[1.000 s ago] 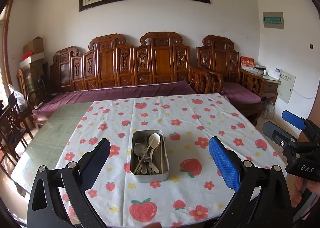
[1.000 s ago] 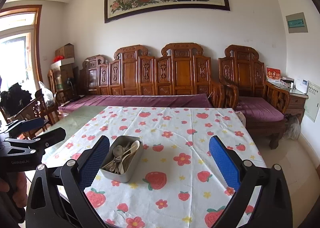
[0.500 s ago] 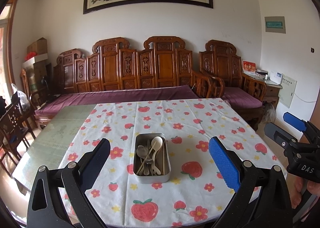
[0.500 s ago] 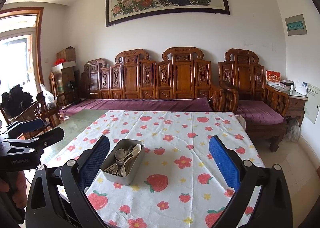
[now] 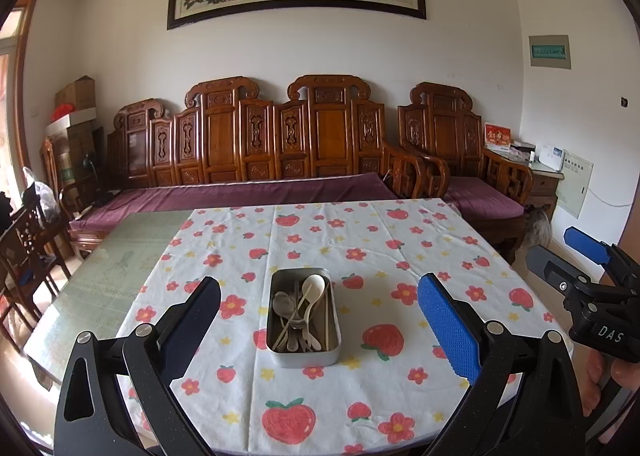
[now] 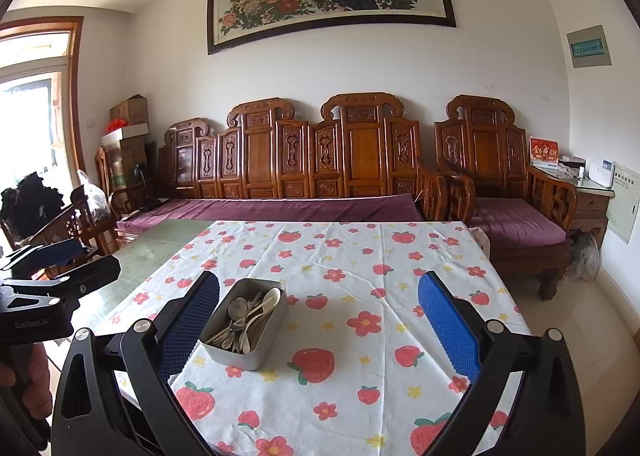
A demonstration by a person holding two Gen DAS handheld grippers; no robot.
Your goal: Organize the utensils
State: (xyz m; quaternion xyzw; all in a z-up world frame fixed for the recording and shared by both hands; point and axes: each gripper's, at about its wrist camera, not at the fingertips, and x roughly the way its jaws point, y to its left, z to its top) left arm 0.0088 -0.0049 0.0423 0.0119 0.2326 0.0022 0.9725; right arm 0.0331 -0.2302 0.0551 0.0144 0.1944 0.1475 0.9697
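A metal tin (image 5: 304,354) stands on the strawberry-print tablecloth (image 5: 360,236). It holds several utensils: metal spoons, a white spoon (image 5: 311,288), forks and chopsticks. My left gripper (image 5: 320,328) is open and empty, held above the near table edge with the tin straight ahead between its fingers. My right gripper (image 6: 320,328) is open and empty, to the right of the tin (image 6: 244,348), which lies by its left finger. Each gripper shows at the edge of the other's view, the right one (image 5: 576,268) and the left one (image 6: 60,260).
The table's left part is bare green glass (image 5: 108,276). A carved wooden sofa (image 5: 280,160) with purple cushions stands behind the table, an armchair (image 5: 472,168) to its right. Dark chairs (image 5: 28,248) stand at the left. A side table (image 5: 536,176) is by the right wall.
Both grippers have tilted up and drawn slightly back, so the tin sits lower and smaller in each view. Both stay open and empty. The tin has not moved.
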